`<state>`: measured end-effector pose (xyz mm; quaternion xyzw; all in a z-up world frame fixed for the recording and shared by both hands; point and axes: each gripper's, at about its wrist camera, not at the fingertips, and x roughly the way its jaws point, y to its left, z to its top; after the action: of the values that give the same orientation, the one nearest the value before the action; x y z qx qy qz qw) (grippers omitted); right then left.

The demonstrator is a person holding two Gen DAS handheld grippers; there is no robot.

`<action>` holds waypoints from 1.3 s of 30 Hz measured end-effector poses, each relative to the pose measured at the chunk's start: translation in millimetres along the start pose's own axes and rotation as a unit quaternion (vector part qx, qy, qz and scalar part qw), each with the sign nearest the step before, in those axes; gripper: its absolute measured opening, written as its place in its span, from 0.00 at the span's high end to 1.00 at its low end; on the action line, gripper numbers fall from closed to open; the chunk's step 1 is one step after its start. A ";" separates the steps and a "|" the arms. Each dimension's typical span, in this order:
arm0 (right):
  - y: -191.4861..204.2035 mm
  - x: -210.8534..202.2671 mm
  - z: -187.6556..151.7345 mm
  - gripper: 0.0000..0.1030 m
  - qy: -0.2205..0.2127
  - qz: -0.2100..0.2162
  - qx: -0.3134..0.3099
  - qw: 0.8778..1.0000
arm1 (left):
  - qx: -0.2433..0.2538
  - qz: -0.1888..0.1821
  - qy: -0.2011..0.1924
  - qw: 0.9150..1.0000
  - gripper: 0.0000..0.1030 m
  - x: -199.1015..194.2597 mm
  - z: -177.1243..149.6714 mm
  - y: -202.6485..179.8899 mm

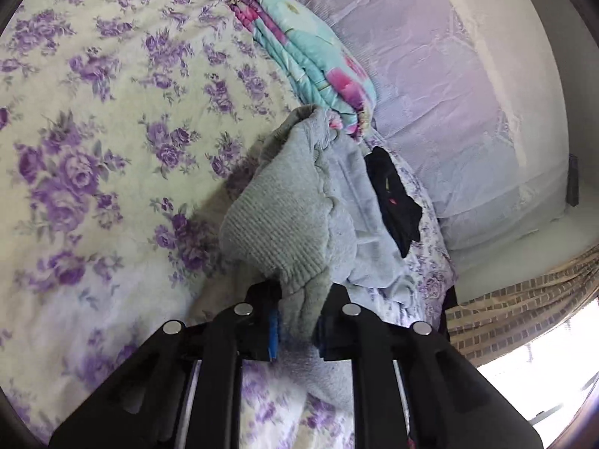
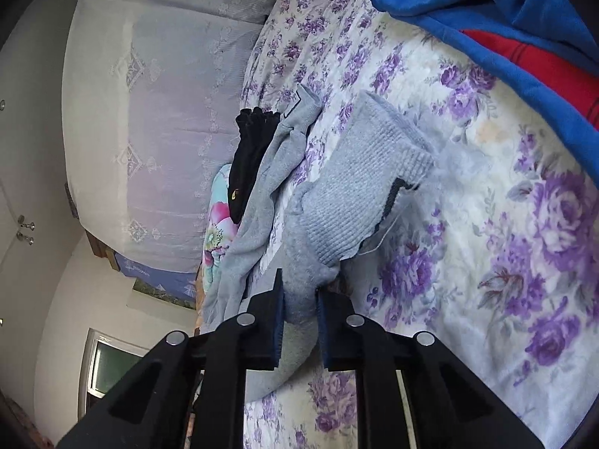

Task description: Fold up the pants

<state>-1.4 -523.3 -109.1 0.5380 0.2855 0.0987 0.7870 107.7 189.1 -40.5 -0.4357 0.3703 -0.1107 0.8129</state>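
The grey pants [image 1: 277,220] lay bunched on the bed [image 1: 93,131], over the sheet with purple flowers, and both grippers held them. The left gripper [image 1: 295,321] had its jaws clamped on a fold of the pants just behind the ribbed band [image 1: 269,232], and the cloth stood up in a hump in front of it. The blue pads [image 1: 274,327] of this gripper pressed on the cloth from both sides. The right gripper [image 2: 299,321] was clamped in the same way on another grey fold, and a ribbed cuff [image 2: 367,176] of the pants stretched away from it across the sheet.

Just beside the pants, on the side toward the wall, lay a small black garment [image 1: 393,194], partly on a loose grey part of the pants. Beyond the pants, further up the bed, a folded turquoise quilt [image 1: 310,60] with pink flowers was touching the raised end of the pants. A pale lace curtain [image 1: 430,93] hung along the wall near the black garment. In the right wrist view a blue blanket [image 2: 486,11] with a red patch lay well apart from the pants, at the far corner of the bed.
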 end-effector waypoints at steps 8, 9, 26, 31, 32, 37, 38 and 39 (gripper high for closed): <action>-13.2 -14.9 2.9 0.73 0.034 -0.060 0.000 0.998 | -0.043 0.051 0.049 0.997 0.62 7.4 -5.3 49.2; -8.2 -25.1 5.1 0.65 0.017 -0.070 -0.012 0.997 | -0.038 0.045 0.045 0.997 0.58 1.2 -4.9 49.4; 41.9 176.1 152.1 0.51 0.010 -0.053 0.075 0.996 | 0.047 0.101 0.010 0.994 0.35 56.2 116.6 -27.2; 26.4 219.2 173.2 0.51 0.000 -0.092 0.099 0.991 | 0.052 0.122 0.034 0.991 0.35 95.4 124.9 -35.4; 22.5 224.4 175.6 0.51 0.002 -0.092 0.106 0.990 | 0.049 0.128 0.034 0.990 0.35 101.7 127.6 -34.8; 25.3 241.8 185.4 0.53 -0.016 -0.099 0.075 0.992 | 0.068 0.157 0.032 0.985 0.32 124.3 135.3 -34.4; 26.6 244.5 187.5 0.53 -0.019 -0.103 0.066 0.992 | 0.077 0.163 0.037 0.983 0.32 129.3 135.1 -35.3; 28.0 247.0 189.1 0.53 -0.021 -0.106 0.059 0.992 | 0.086 0.169 0.039 0.981 0.32 134.0 134.2 -37.0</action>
<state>309.9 -547.2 -119.9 0.5522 0.3292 -0.0135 0.7658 300.6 183.8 -32.5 -0.2910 0.4595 -0.0201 0.8389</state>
